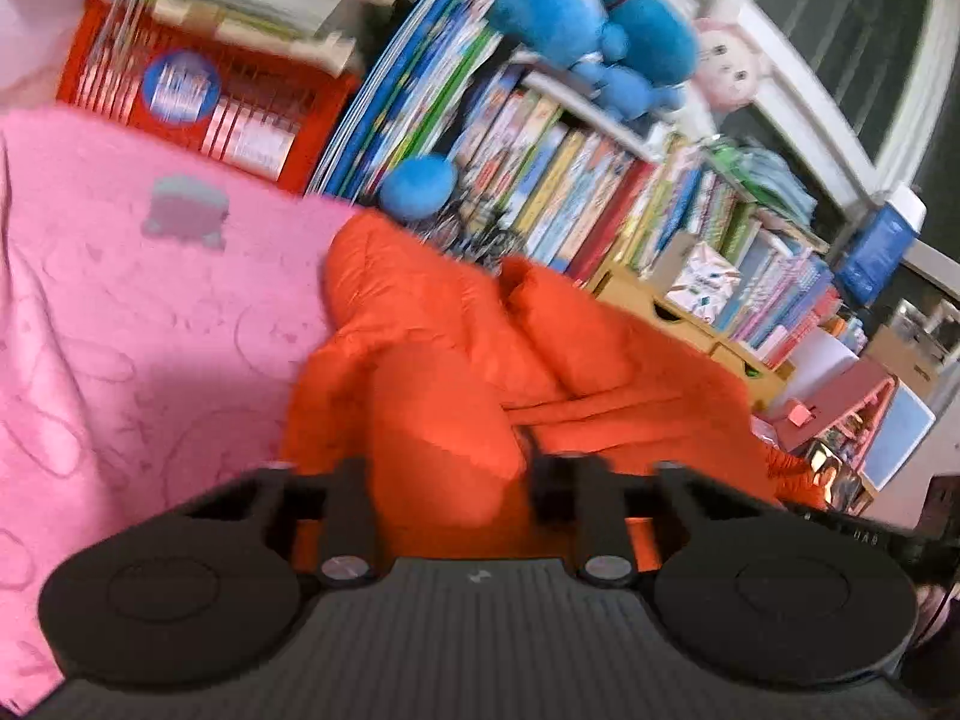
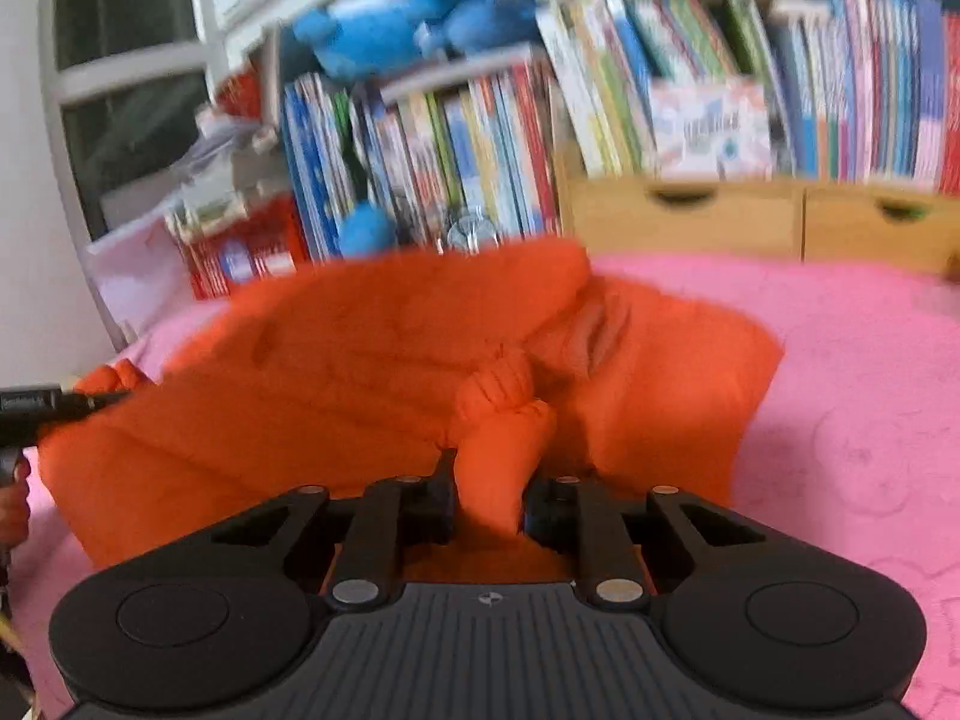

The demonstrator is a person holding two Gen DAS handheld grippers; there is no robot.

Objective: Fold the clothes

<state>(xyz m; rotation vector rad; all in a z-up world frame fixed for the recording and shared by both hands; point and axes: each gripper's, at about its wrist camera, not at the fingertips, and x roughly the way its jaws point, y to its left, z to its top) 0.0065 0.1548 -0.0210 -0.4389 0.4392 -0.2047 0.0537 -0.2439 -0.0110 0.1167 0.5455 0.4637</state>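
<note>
Both grippers are biting into the orange jacket [image 2: 372,372] right now, which is lying rumpled on the pink blanket [image 1: 120,312] in front of the bookshelf [image 2: 780,72]. Left gripper [image 1: 450,480] is clamping a thick puffy fold between its jaws, and right gripper [image 2: 489,492] is pinching what looks like a sleeve end, cuff [image 2: 498,384] bunching up just past the fingertips. From the right wrist view you can also see the left one poking in at the jacket's far left edge. If you ask me, this is the grab-and-lift bit of a fold, and the trick is keeping both grips deep enough that slippery padded fabric isn't sliding out, then lifting both hands evenly so the sleeve is coming across the body flat instead of dragging the whole thing along the blanket. Puffy stuff springs back, so pressing the crease down after is probably worth it. As for containers: the red crate [image 1: 198,96] behind the blanket is holding papers or booklets, too blurry to read, and the two wooden drawers [image 2: 678,216] under the books are sitting shut, so no idea what's inside.
</note>
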